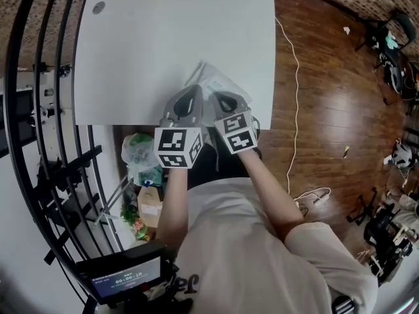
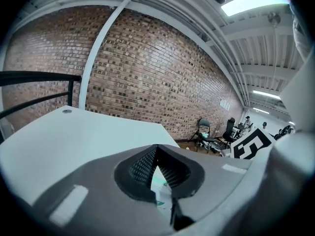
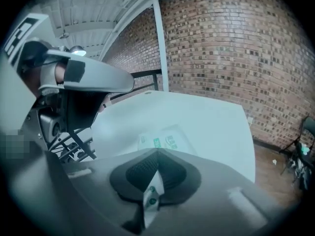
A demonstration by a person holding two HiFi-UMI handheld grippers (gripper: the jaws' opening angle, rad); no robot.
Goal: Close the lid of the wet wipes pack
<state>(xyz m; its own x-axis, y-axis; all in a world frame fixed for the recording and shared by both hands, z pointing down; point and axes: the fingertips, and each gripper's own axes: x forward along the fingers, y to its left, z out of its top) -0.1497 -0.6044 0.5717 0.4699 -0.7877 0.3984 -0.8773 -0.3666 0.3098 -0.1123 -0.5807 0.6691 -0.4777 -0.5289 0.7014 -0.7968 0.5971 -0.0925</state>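
The wet wipes pack point(image 1: 220, 81) is a white soft pack with green print, lying near the front edge of the white table point(image 1: 150, 51). Both grippers meet over its near end, side by side. My left gripper point(image 1: 196, 90) is shut, and a white and green strip of the pack point(image 2: 159, 187) shows between its pads. My right gripper point(image 1: 217, 97) is shut on a white flap with green dots point(image 3: 150, 198), with the rest of the pack point(image 3: 165, 141) lying flat beyond its tips point(image 3: 156, 154). The lid itself is hidden under the grippers.
A black metal railing point(image 1: 39, 110) runs along the table's left side. Under the front edge stand a green plastic bag point(image 1: 139, 150) and a cardboard box point(image 1: 150, 205). A white cable point(image 1: 292, 77) trails over the wooden floor at right, where chairs and gear point(image 1: 393, 44) stand.
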